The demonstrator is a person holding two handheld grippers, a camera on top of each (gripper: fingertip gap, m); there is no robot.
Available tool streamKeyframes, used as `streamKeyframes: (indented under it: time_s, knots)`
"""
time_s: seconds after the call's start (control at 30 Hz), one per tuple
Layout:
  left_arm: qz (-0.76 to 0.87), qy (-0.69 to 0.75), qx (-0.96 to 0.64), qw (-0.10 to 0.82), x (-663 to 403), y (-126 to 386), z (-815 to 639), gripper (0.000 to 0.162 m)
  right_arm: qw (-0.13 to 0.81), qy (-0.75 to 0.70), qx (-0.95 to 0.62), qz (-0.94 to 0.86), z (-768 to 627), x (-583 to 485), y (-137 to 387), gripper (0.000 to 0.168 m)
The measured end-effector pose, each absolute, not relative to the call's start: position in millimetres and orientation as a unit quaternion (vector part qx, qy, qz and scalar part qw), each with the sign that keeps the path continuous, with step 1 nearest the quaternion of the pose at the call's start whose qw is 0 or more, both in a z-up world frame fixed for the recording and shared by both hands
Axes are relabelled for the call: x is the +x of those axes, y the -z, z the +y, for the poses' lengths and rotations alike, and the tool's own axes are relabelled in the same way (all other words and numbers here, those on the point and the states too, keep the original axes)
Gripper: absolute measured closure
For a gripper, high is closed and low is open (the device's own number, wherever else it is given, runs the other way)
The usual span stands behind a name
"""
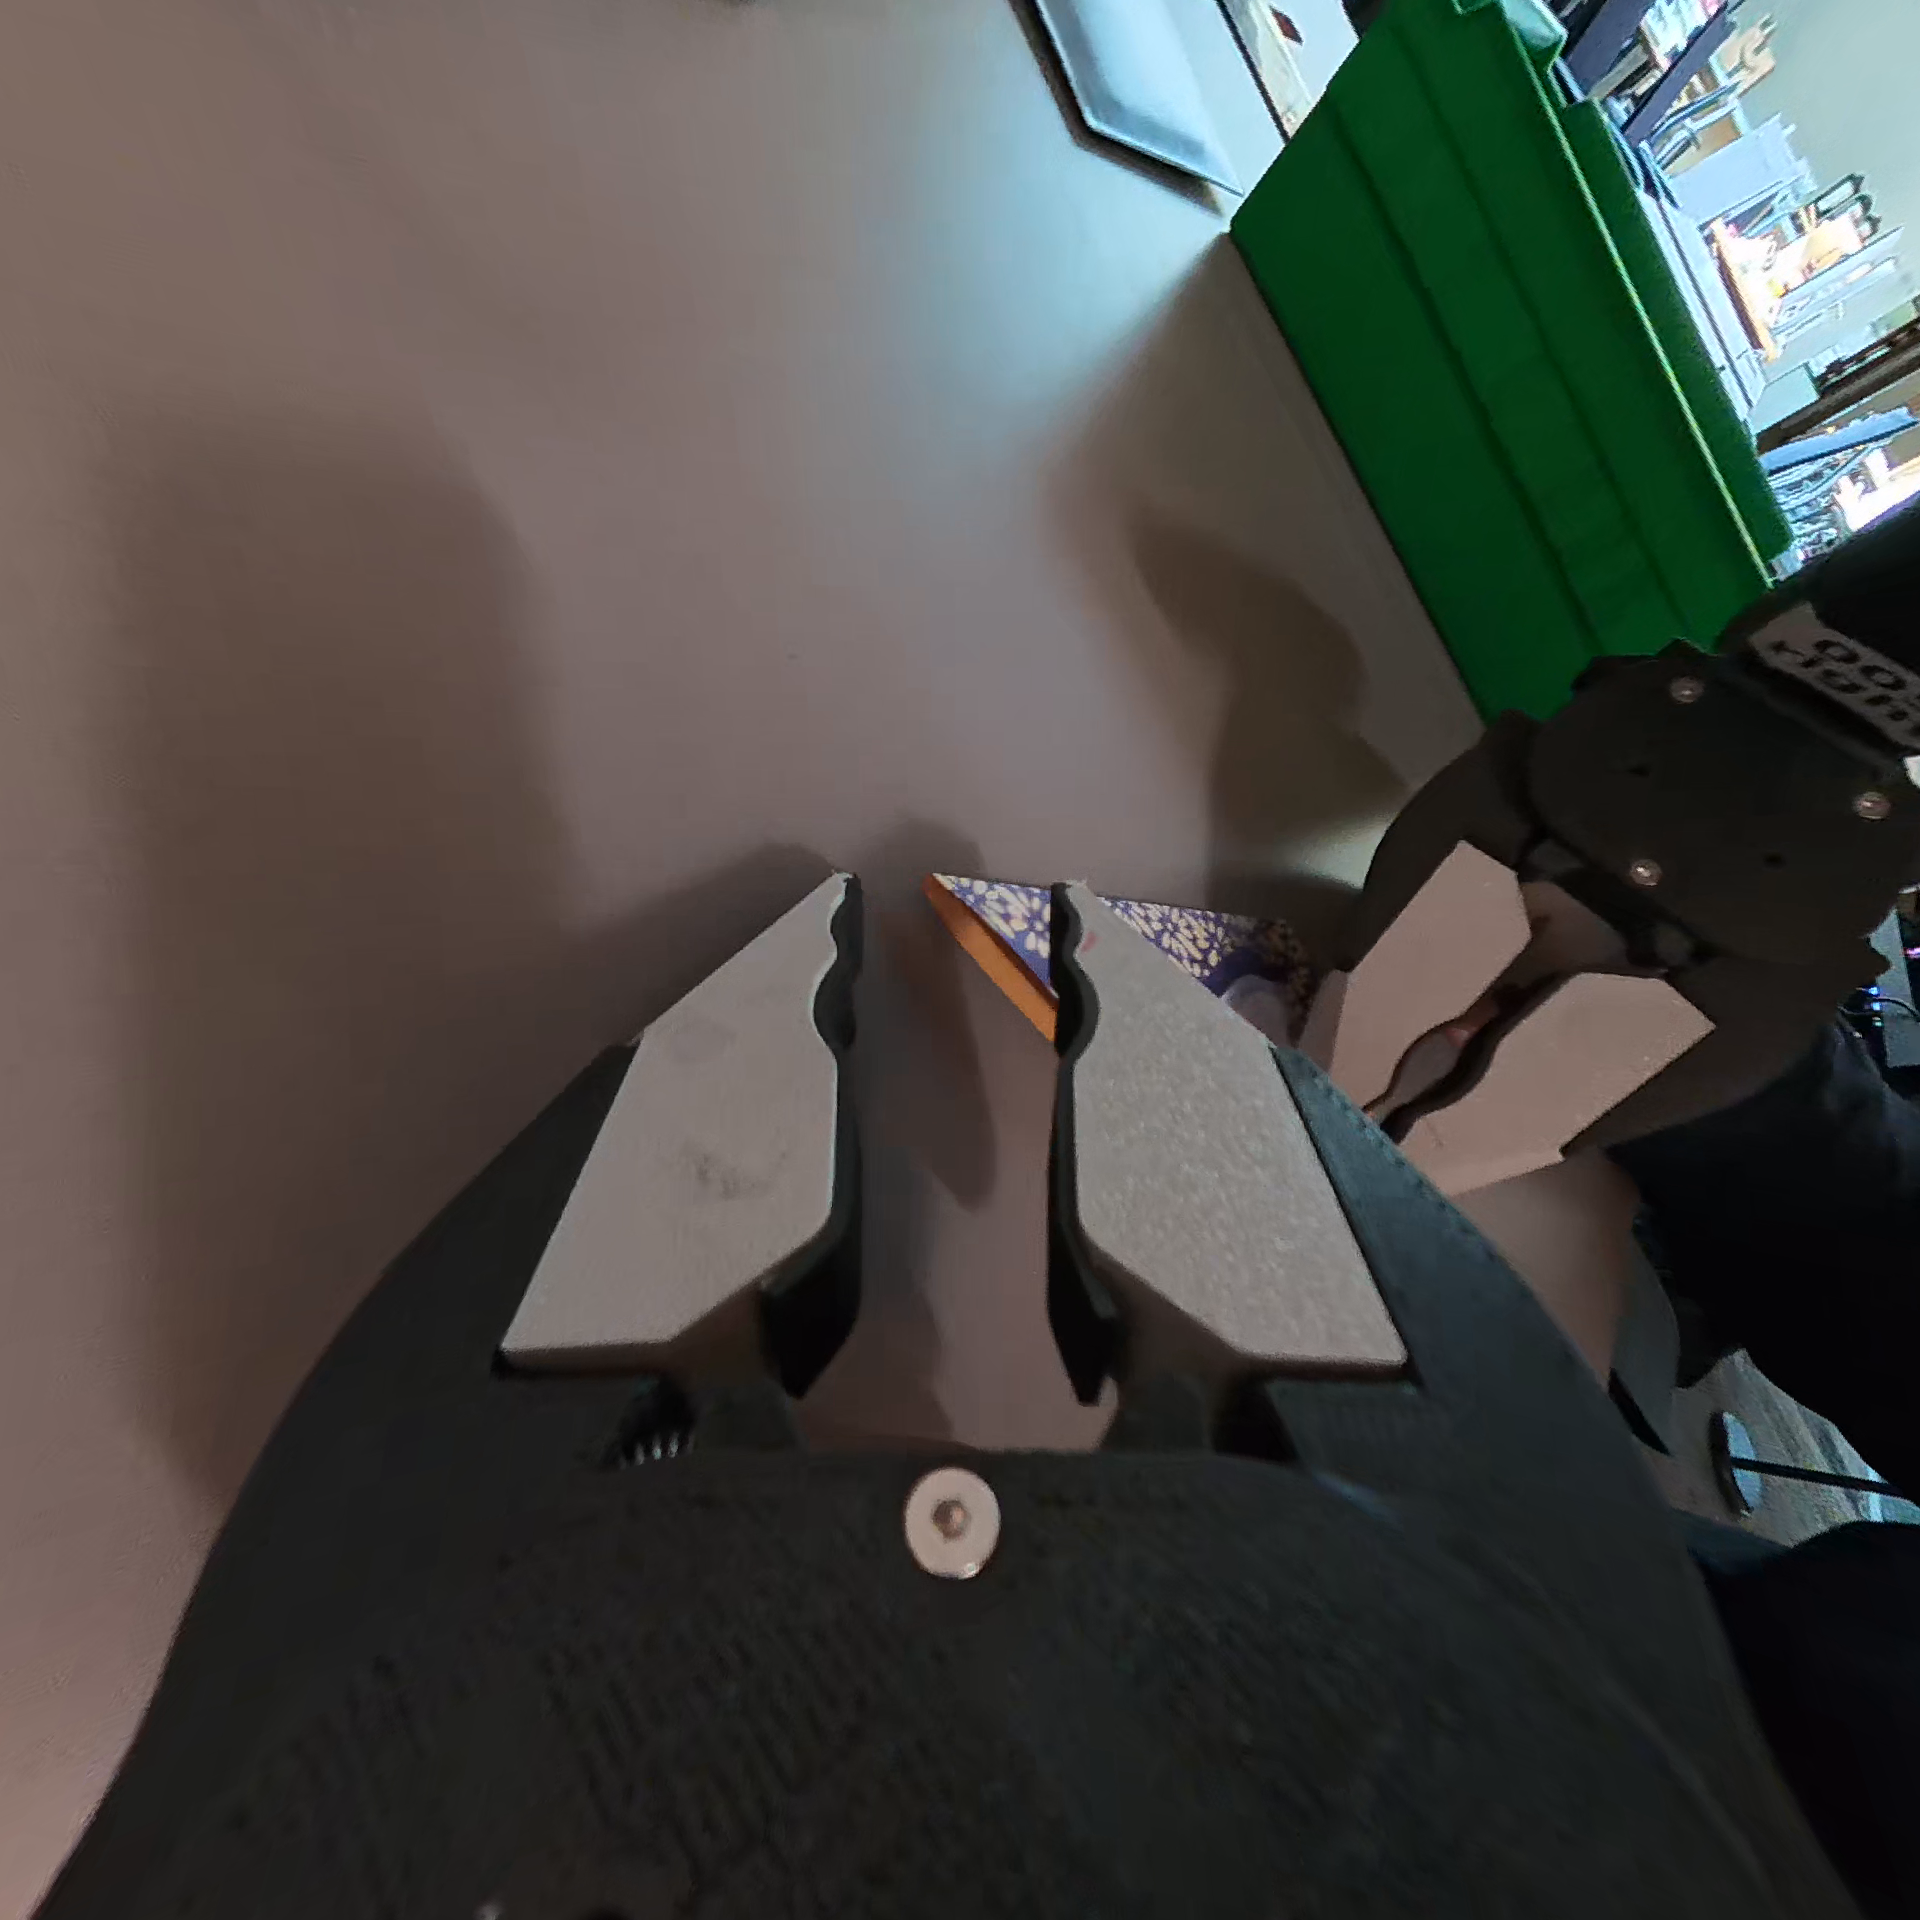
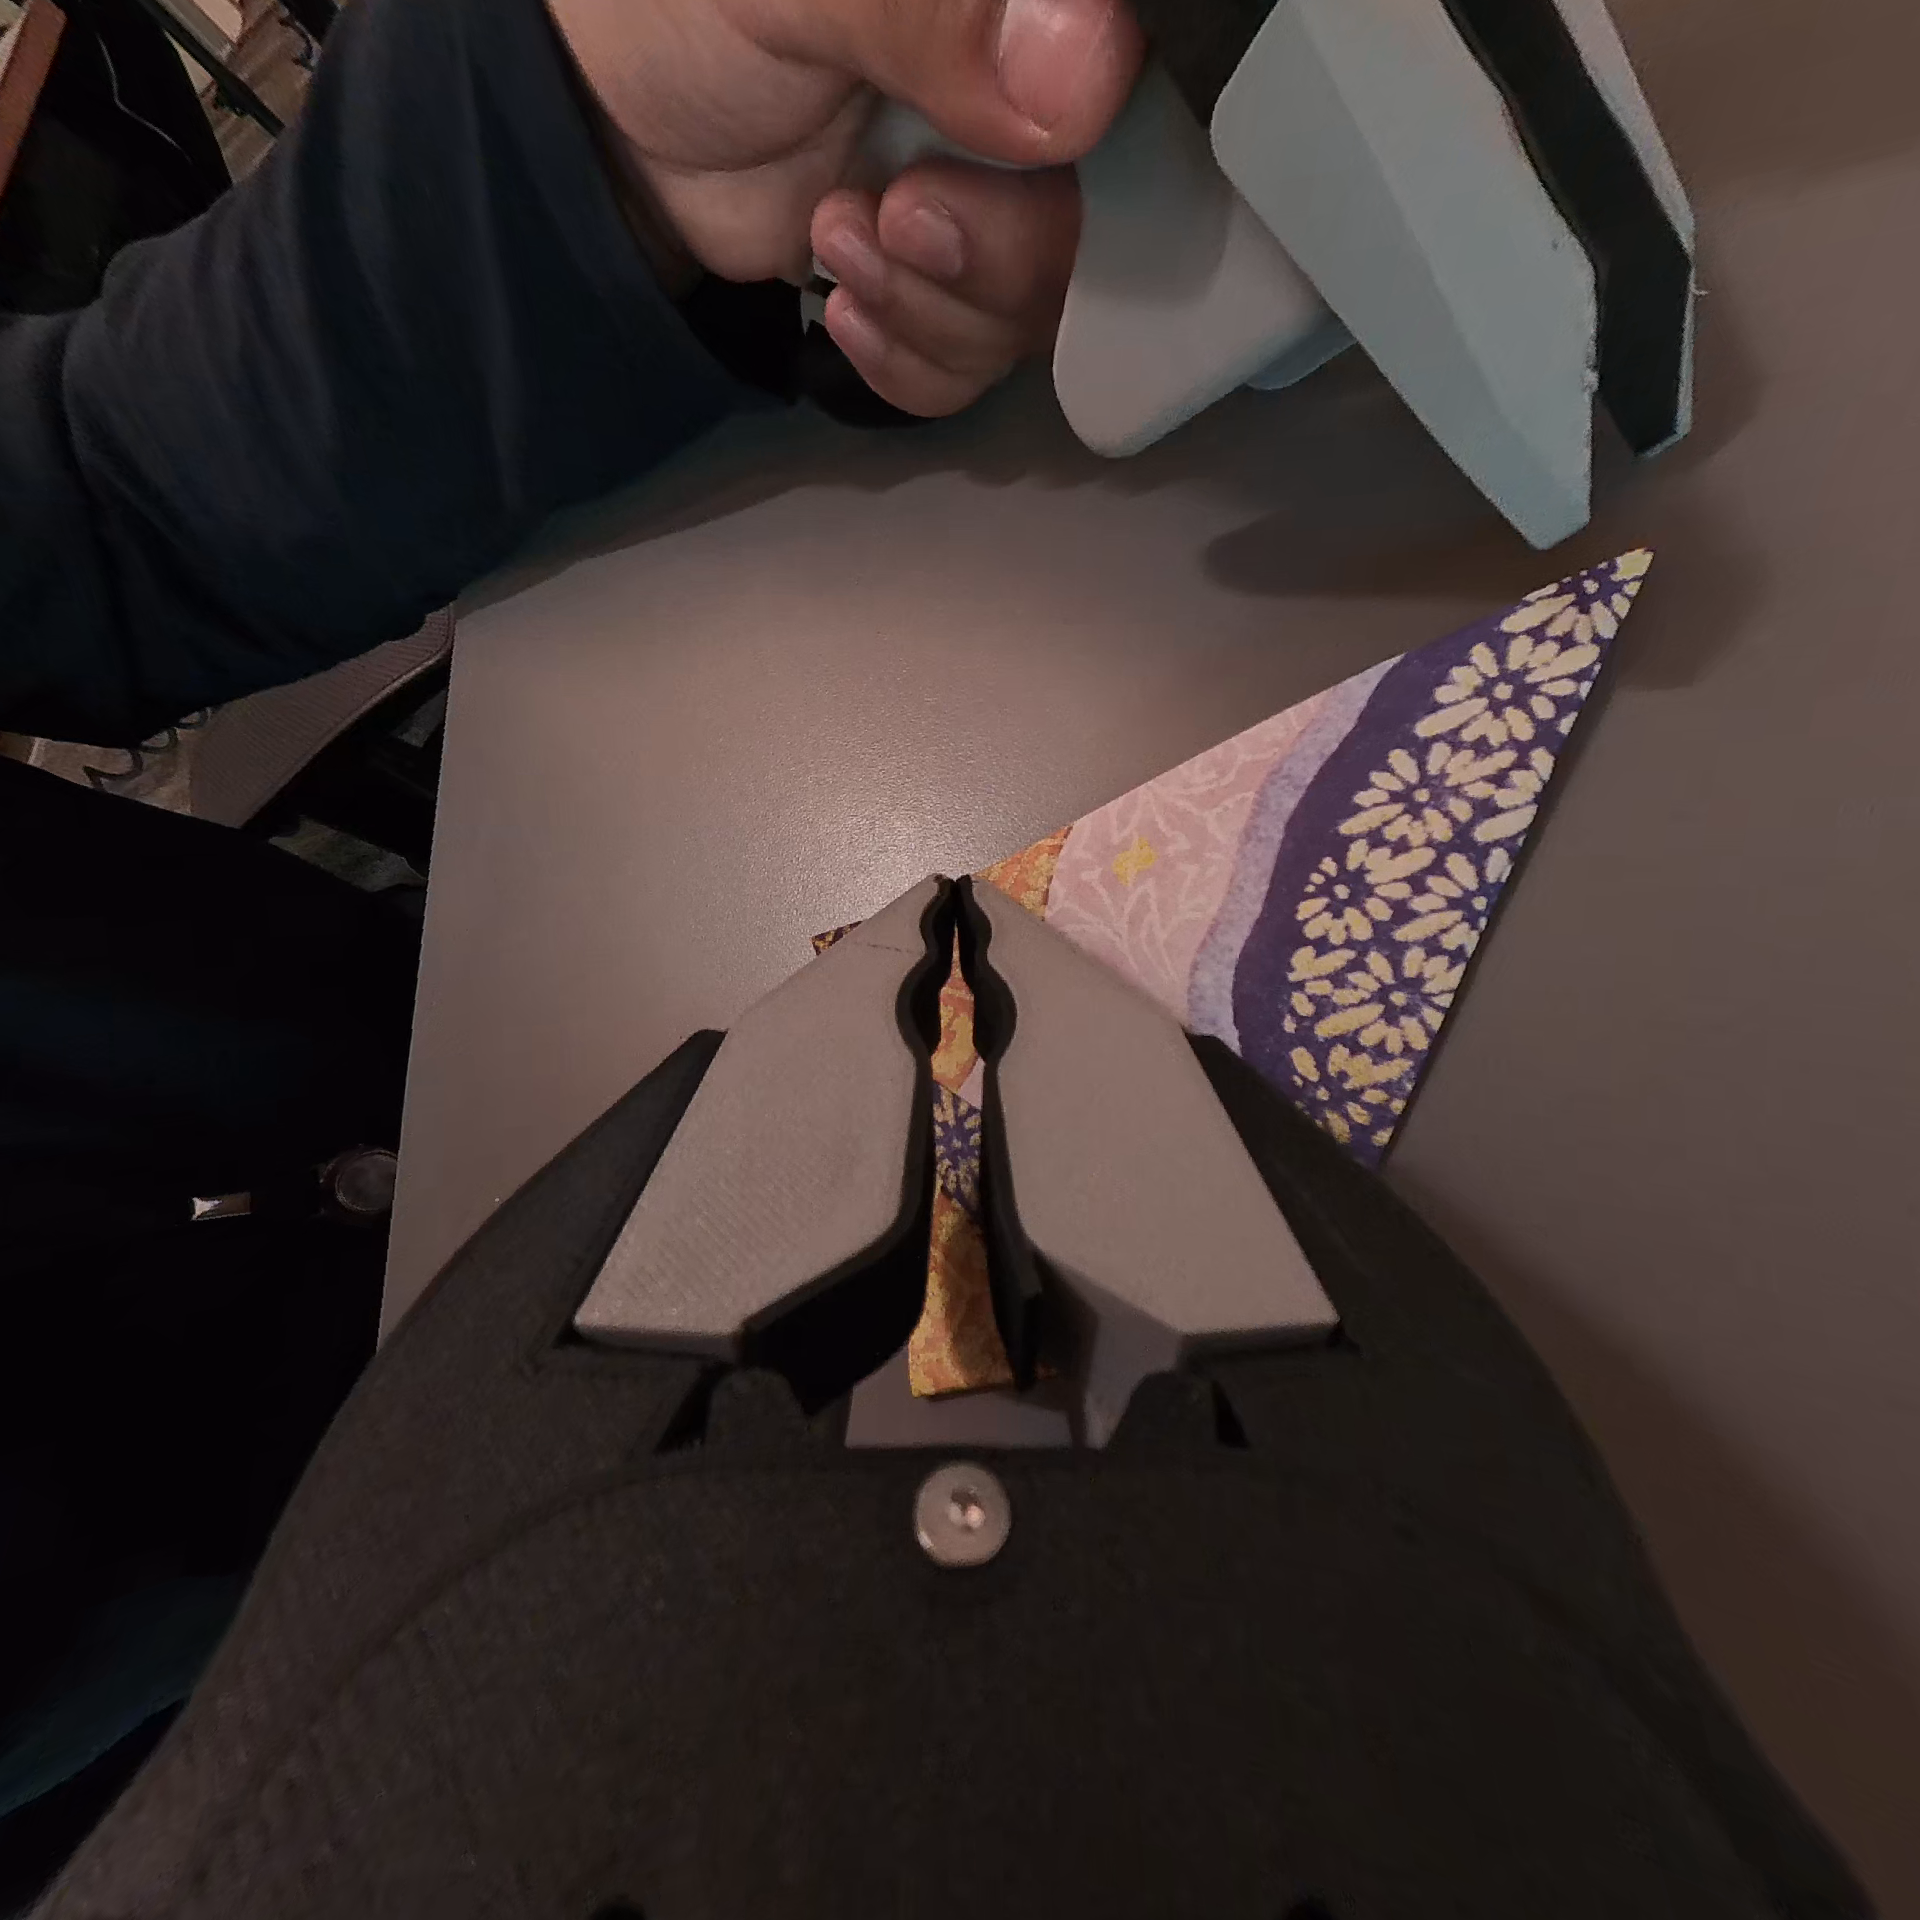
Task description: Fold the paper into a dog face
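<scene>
The paper (image 2: pixel 1403 831) is folded into a triangle with purple, pink and orange flower patterns and lies on the grey table (image 2: pixel 779 727). My right gripper (image 2: pixel 956 888) is shut over its near-left part, and a strip of paper shows in the gap between its fingers. My left gripper (image 1: pixel 956 894) is open and empty, low over the table, just off the paper's corner (image 1: pixel 997 935). In the right wrist view the left gripper (image 2: pixel 1610 488) hangs above the paper's far tip. The right gripper (image 1: pixel 1351 1018) also shows in the left wrist view, tips down at the paper.
A green crate (image 1: pixel 1507 364) stands at the table's far right. A flat framed tray (image 1: pixel 1132 83) lies at the back. A person's hand (image 2: pixel 883 156) and dark sleeve (image 2: pixel 312 364) hold the left gripper. The table's near edge (image 2: pixel 436 935) runs at the left.
</scene>
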State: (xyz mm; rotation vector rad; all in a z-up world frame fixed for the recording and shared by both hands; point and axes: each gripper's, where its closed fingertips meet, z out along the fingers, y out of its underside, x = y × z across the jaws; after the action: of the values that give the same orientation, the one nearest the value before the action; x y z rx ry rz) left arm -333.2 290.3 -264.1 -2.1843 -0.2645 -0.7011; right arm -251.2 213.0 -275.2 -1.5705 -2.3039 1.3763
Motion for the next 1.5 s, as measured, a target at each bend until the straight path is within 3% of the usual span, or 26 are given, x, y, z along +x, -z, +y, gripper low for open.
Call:
streamKeyframes:
  time_s: [0.53,0.63,1.27,1.5]
  knots:
    - [-0.077,0.318,-0.861,0.39,-309,263,295,0.132,0.021,-0.44,-0.499,-0.746,211,-252,275,0.168]
    - [-0.061,0.309,-0.859,0.403,-307,259,296,0.162,0.021,-0.44,-0.498,-0.747,211,-252,276,0.168]
    - [0.114,0.187,-0.865,0.451,-289,246,289,0.162,0.077,-0.479,-0.528,-0.697,243,-265,255,0.168]
    - [0.16,0.183,-0.844,0.478,-277,231,280,0.162,0.087,-0.419,-0.563,-0.707,259,-267,277,0.168]
